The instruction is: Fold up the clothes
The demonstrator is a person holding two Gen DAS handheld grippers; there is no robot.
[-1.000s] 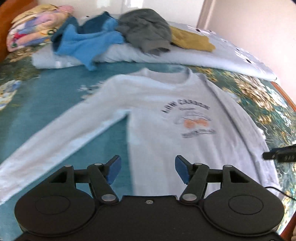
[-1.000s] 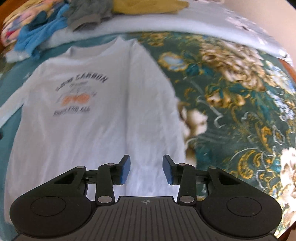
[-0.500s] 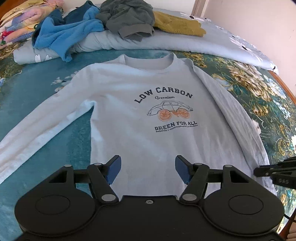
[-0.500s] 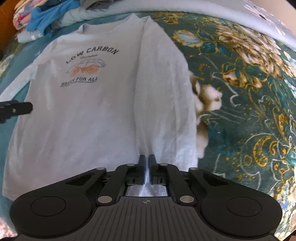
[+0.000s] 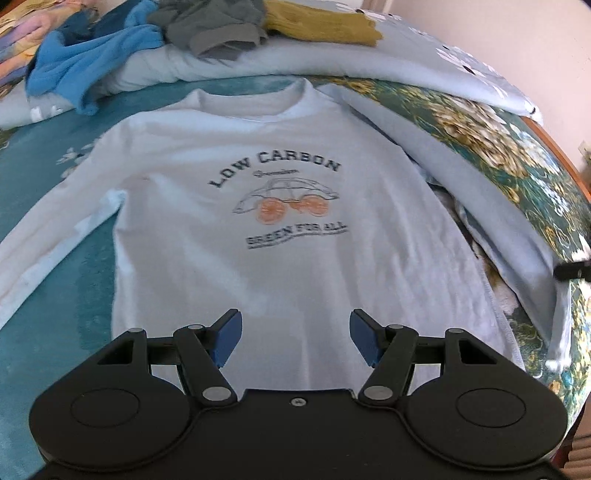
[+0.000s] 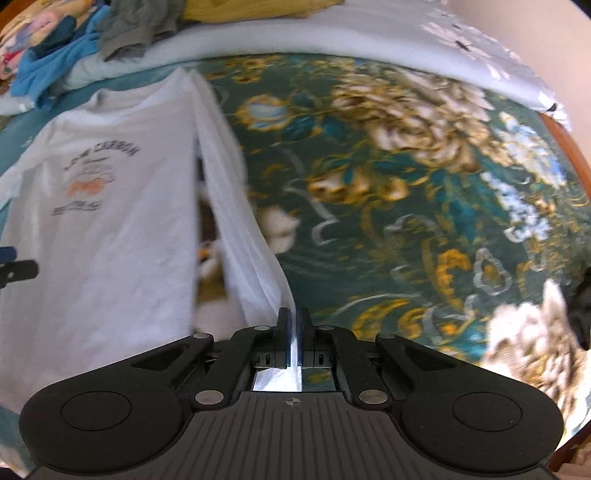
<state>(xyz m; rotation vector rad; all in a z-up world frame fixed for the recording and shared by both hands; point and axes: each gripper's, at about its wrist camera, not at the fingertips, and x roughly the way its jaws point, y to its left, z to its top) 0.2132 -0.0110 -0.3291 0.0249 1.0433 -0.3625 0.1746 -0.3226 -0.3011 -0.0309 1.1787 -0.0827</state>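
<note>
Right gripper [image 6: 294, 325] fingers [image 6: 283, 332] pinch blurred sleeve [image 6: 236, 206]; cuff hidden.

Bed [image 6: 424, 206] w/ dark teal cover, big gold and white flower print, fills most of both views. Wooden bed frame [image 5: 561, 147] shows as an orange-brown edge on the right. Pale blue quilt [image 5: 424, 62] w/ white flowers rolled along the far side of the bed. Plain cream wall [image 5: 517, 33] behind, top right. Bright daylight, soft shadows; both views a bit blurred.
</note>
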